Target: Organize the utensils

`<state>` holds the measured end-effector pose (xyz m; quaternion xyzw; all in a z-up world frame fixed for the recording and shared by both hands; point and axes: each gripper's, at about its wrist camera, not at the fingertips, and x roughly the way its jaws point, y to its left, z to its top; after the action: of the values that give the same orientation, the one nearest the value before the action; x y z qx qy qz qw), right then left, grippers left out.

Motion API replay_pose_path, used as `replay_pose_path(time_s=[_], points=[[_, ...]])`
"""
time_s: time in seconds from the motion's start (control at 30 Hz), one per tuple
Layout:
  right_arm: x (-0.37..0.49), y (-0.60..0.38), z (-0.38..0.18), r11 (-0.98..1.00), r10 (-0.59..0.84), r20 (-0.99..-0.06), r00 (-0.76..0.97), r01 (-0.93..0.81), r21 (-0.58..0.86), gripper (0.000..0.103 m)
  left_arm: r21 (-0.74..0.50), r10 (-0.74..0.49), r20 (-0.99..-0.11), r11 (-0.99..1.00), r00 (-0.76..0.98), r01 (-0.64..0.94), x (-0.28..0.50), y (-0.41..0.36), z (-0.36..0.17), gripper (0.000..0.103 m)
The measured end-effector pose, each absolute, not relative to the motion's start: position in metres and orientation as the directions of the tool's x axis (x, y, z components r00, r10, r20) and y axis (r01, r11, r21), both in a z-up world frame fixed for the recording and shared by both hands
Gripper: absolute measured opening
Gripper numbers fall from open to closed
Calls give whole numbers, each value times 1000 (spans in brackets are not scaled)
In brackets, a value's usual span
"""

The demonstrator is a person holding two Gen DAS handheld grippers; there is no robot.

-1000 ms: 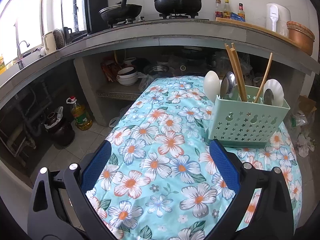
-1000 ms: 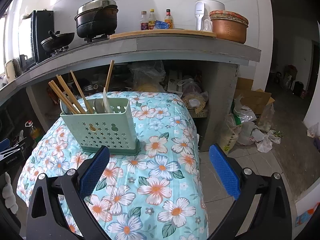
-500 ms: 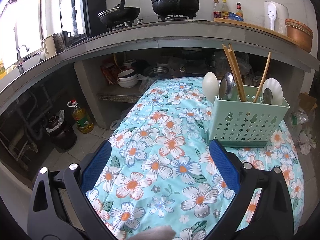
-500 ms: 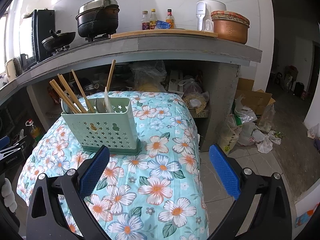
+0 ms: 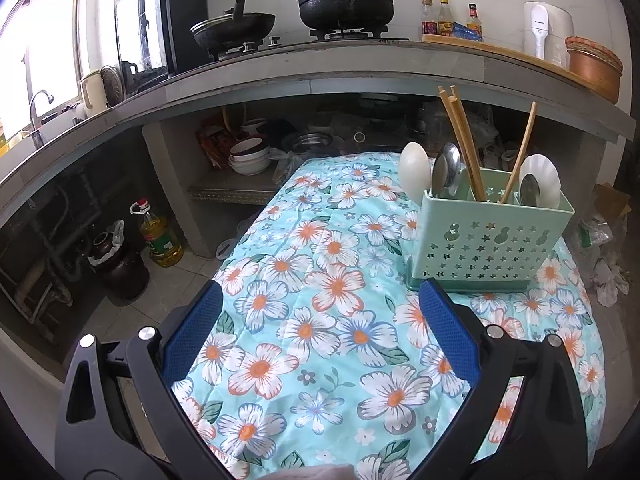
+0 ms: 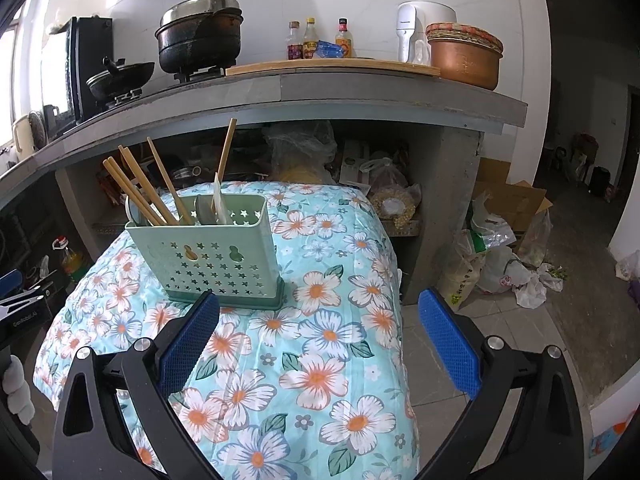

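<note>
1. I hold a two-finger gripper in each hand, both above a table covered in a blue floral cloth. My left gripper has its blue pads spread wide with nothing between them. My right gripper is spread just as wide and is also empty.

2. The task's thing, a pale green utensil holder pierced with star-shaped holes, stands upright on the cloth. From my left camera it sits ahead and to the right, just past the right pad. From my right camera it sits ahead and to the left.

3. Progress, as I judge it: the sorting looks finished or nearly so. I see no loose utensil on the cloth, and every utensil in view already stands in the holder. Nothing seems left but to draw back.

4. Counts, from the left camera: one white spoon and one metal spoon at the holder's left end; a white scalloped spoon with a second metal spoon in front of it at the right end.

5. Wooden chopsticks: my right camera shows about five sticks, four leaning left and one upright. Overlap makes the exact count uncertain.
</note>
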<state>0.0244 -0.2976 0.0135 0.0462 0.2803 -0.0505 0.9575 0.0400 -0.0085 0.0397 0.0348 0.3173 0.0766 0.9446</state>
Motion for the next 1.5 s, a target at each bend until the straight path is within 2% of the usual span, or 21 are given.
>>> replay_pose_path(time_s=[1.5], points=[[24,-299,14,990,-72,-541,838,125,62,97,110,97,-616,993,782,-37,41,-16,36,95]])
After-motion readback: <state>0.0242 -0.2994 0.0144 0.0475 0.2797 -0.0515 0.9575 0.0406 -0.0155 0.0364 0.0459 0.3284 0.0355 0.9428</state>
